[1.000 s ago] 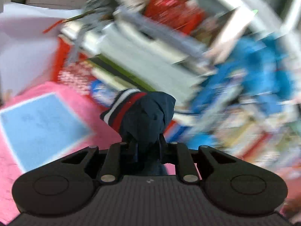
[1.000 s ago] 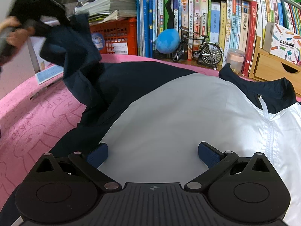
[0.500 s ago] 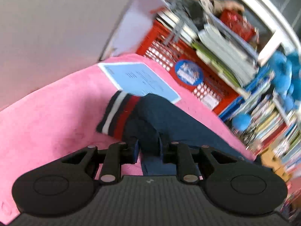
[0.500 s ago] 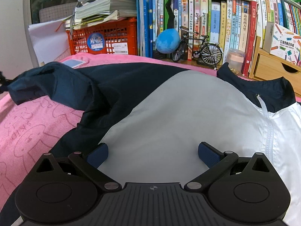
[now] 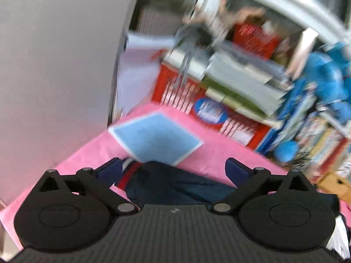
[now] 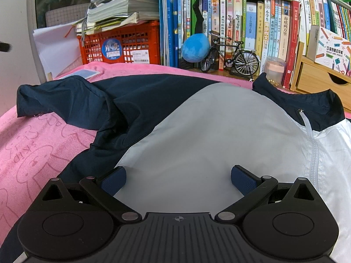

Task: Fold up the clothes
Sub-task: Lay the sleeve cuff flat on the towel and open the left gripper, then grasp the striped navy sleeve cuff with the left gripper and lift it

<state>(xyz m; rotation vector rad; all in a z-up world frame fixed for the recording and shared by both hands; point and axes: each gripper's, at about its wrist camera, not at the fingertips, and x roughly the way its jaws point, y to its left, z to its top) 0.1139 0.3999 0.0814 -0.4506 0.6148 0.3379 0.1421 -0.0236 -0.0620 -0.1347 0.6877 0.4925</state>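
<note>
Between the spread, still-opening fingers of the left gripper (image 5: 173,167) lies the dark navy jacket sleeve (image 5: 175,184) on pink towel (image 5: 219,151) — untouched, running lower right toward the equally spread, empty right gripper (image 6: 178,178).

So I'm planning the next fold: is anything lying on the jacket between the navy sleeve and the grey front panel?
Nothing visible: the sleeve lies out on the pink blanket, and the jacket's grey panel is bare.
</note>
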